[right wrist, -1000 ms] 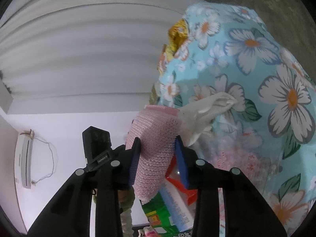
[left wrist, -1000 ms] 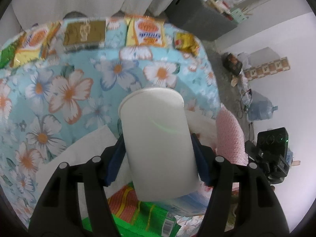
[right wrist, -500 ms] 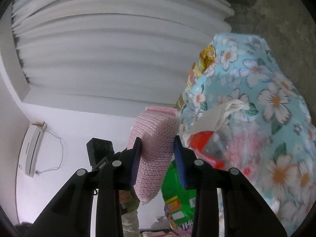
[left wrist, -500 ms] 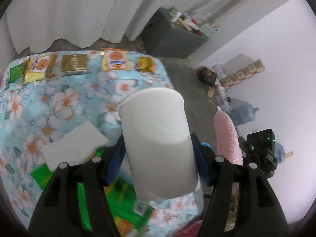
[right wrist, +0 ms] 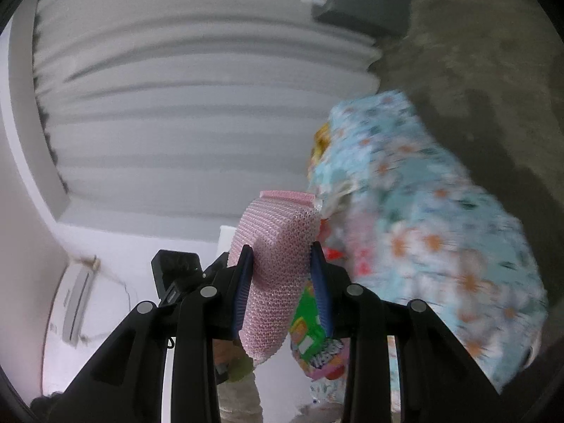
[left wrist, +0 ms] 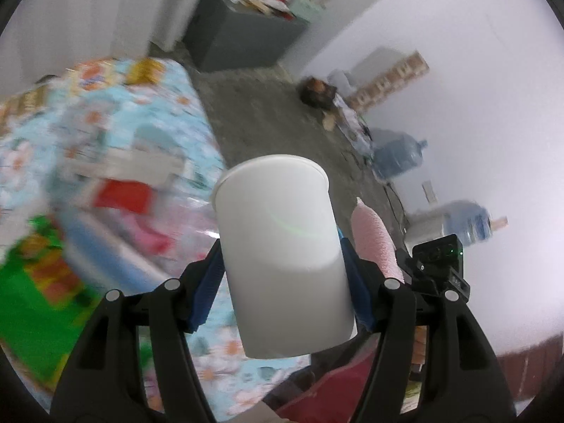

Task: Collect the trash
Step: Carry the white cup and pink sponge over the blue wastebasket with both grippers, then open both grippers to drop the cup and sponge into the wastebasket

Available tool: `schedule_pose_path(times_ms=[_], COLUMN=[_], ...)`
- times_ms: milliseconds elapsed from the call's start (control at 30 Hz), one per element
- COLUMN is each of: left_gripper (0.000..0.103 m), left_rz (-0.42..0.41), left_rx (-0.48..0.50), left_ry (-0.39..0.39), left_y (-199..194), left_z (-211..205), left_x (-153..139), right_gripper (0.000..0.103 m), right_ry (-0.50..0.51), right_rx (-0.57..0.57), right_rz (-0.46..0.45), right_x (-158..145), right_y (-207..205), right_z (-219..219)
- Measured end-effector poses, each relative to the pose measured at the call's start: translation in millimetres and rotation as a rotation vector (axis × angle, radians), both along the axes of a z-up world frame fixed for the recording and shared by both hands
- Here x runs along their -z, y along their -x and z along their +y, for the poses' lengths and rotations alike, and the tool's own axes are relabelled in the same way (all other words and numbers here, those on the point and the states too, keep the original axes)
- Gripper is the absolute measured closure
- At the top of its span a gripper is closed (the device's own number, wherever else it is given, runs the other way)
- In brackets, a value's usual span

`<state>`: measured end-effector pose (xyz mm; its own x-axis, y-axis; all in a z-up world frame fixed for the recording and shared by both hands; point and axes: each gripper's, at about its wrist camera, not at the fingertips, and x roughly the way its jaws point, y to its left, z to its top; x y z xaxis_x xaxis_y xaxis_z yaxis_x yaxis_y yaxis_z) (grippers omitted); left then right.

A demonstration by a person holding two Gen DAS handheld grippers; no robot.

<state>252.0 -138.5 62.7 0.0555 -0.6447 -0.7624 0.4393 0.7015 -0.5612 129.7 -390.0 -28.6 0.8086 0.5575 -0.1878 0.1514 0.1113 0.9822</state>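
A white cup (left wrist: 282, 246) was clamped between the blue pads (left wrist: 208, 282) of the left gripper (left wrist: 280, 282), jaws held fairly wide around its sides, so it was up in the air over the edge of the table (left wrist: 116, 141) and not resting on anything. The table was covered with a blue floral cloth, and some blurry wrappers (left wrist: 38, 282) in green and red were seen lying on it, too smeared to be read. A piece of pink bubble wrap (right wrist: 276, 278) was pinched by the right gripper (right wrist: 282, 289), jaws set narrow and squeezed onto it, with its top sticking out past the fingertips. That same wrap could be spotted just right of the cup in the left view. A grey cabinet (left wrist: 243, 35), white curtains (right wrist: 194, 105) and water jugs (left wrist: 398, 155) were visible on the concrete floor behind.
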Motion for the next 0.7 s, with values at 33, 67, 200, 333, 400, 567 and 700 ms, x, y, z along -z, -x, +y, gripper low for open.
schedule_pose_path(times_ms=[33, 67, 200, 333, 400, 567, 700], left_gripper=[0.043, 0.043, 0.043, 0.042, 0.042, 0.042, 0.023], left_rz=[0.010, 0.020, 0.049, 0.057, 0.078, 0.084, 0.044], left_rx=[0.019, 0.042, 0.148, 0.256, 0.299, 0.400, 0.426], left_ry=[-0.001, -0.004, -0.025, -0.045, -0.053, -0.111, -0.154], left_y=[4.4, 9.3, 31.4, 53.8, 65.8, 100.1, 116.0], left_z=[-14.3, -30.3, -111.7, -195.0, -233.4, -315.8, -360.5], left_x=[6.0, 12.6, 43.8, 81.4, 103.3, 157.9, 193.5], right_gripper=[0.071, 0.071, 0.071, 0.071, 0.071, 0.070, 0.066], right_ry=[0.000, 0.003, 0.069, 0.187, 0.204, 0.237, 0.266], right_rx=[0.022, 0.053, 0.222, 0.388, 0.453, 0.531, 0.582], right_rz=[0.011, 0.026, 0.143, 0.321, 0.392, 0.527, 0.611], right_x=[3.8, 9.3, 33.2, 61.2, 80.0, 124.3, 160.3], right_y=[10.9, 23.2, 83.2, 129.5, 147.2, 163.5, 164.5], right_z=[-7.9, -17.3, -62.9, -101.3, -118.6, -151.8, -174.1])
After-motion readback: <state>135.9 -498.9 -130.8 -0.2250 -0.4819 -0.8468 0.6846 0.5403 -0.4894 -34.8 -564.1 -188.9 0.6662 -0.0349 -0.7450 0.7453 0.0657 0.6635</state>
